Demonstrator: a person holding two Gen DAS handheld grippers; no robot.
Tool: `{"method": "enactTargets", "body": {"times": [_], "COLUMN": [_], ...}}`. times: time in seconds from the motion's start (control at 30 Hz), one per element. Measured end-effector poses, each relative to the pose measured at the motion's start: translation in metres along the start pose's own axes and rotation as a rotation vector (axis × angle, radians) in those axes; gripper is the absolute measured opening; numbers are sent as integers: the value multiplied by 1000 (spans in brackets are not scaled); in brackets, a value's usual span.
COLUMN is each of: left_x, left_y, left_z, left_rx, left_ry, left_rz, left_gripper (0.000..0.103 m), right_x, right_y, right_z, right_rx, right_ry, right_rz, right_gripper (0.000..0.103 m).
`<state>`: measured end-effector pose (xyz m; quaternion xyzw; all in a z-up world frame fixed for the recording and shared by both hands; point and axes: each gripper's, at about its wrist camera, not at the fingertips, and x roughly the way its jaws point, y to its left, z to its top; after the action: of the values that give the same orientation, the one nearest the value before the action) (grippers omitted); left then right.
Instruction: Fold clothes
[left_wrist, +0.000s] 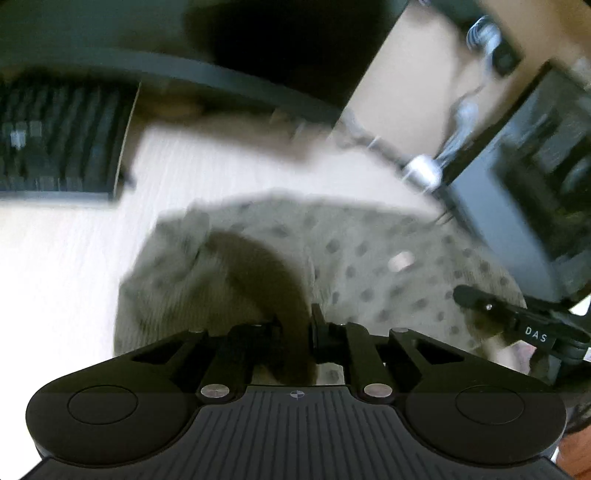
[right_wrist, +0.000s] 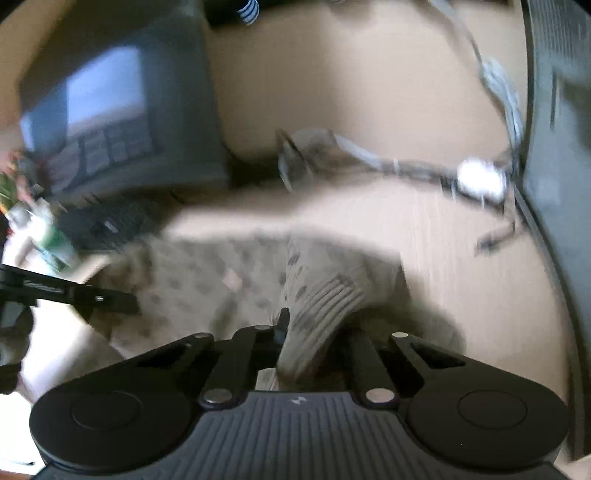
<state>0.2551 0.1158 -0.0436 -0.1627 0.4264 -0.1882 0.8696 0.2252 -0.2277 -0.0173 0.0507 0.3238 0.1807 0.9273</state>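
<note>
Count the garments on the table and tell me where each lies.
1. A single grey dotted garment lies spread on the pale table, gripped by the left gripper and the right gripper. Blur could hide others.

Motion-blurred keyboard (left_wrist: 59, 136) and cables (right_wrist: 476, 173)

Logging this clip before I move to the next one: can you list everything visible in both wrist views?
garment: one, pale grey-green with dark dots, on the table, an edge in each tool
table: one, light wood
keyboard: one, black, far left of the left view
monitor: one, dark, behind the garment
cables: several, grey and white, blurred, by a white plug
left tool: one, black, shut on a dark fold
right tool: one, black, shut on the ribbed cuff
</note>
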Motion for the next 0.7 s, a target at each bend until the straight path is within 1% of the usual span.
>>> {"method": "enactTargets", "body": {"times": [0.07, 0.1, 0.13, 0.17, 0.23, 0.3, 0.37, 0.4, 0.43, 0.47, 0.5, 0.53, 0.57, 0.6, 0.67, 0.7], "left_x": [-37, -54, -69, -75, -70, -63, -42, -33, -38, -43, -48, -53, -57, -62, -72, -77], "left_y": [-10, -12, -13, -11, -1, 10, 26, 34, 32, 30, 28, 26, 24, 23, 19, 17], "left_z": [5, 2, -1, -10, -36, -62, -76, -78, -74, -69, -65, -61, -56, -52, -43, -39], "left_rx": [30, 52, 72, 78, 66, 51, -8, -34, -26, -18, -10, -2, 6, 14, 29, 37], "left_ry": [-36, -47, -56, -48, 14, 76, 134, 149, 128, 107, 85, 64, 43, 22, -21, -42], "left_rz": [-53, -71, -88, -96, -85, -71, -30, -14, -25, -36, -47, -58, -69, -80, -102, -113], "left_gripper": [13, 13, 13, 14, 15, 17, 17, 24, 29, 33, 35, 36, 45, 55, 61, 66], "right_x": [-30, -44, -52, -54, -45, -26, -17, -13, -10, -16, -26, -38, -47, -56, -63, -58], "right_y": [8, 12, 14, 14, 10, 5, 4, 3, 3, 0, -3, -7, -10, -13, -16, -16], "right_z": [2, 2, -2, -13, -38, -67, -78, -83, -88, -84, -77, -68, -59, -50, -32, -26], "right_rx": [-27, -41, -40, -27, 12, 63, 55, 47, 39, 33, 29, 26, 32, 41, 81, 104], "right_ry": [-15, -19, -5, 27, 106, 196, 230, 242, 255, 241, 217, 182, 143, 103, 28, -1], "right_rz": [33, 47, 54, 58, 46, 7, -27, -42, -58, -53, -40, -38, -36, -34, -20, -8], "right_gripper": [8, 8, 8, 8, 9, 10, 14, 21, 27, 30, 40, 55, 59, 61, 61, 61]}}
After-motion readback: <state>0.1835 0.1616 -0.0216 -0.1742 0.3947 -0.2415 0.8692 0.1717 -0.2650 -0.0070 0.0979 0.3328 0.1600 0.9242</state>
